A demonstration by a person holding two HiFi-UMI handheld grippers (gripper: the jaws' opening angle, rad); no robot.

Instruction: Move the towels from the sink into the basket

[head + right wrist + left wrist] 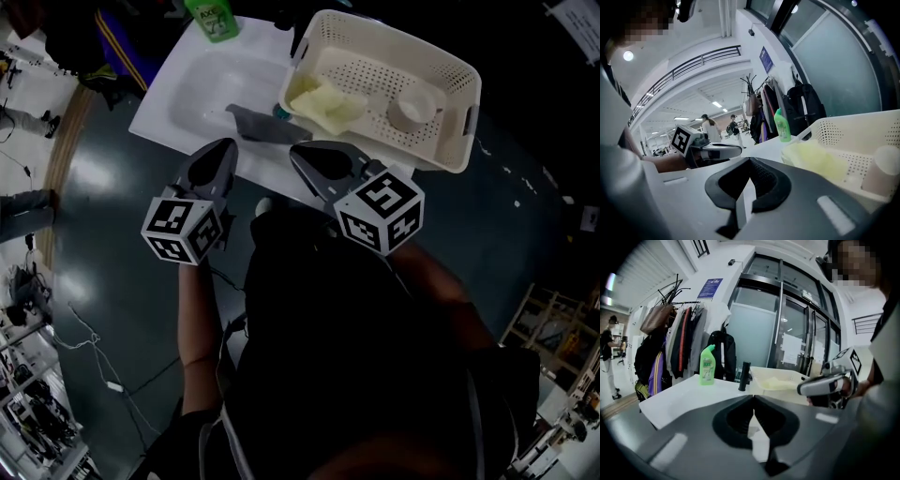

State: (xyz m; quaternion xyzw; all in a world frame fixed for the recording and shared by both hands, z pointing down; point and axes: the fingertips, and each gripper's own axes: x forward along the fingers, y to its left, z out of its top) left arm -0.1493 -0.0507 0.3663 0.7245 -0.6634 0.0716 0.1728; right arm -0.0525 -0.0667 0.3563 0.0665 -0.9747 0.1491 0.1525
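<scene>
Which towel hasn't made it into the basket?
The grey towel, lying at the edge of the white sink; the pale yellow towel is inside the cream basket.

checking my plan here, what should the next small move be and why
Probably open the left gripper and reach for the grey towel at the sink's edge: that gripper and the right gripper are shut and empty, while a yellow towel lies in the basket.

Left gripper (225,148) and right gripper (302,155) abreast; fingers (693,441) closed, empty.
</scene>
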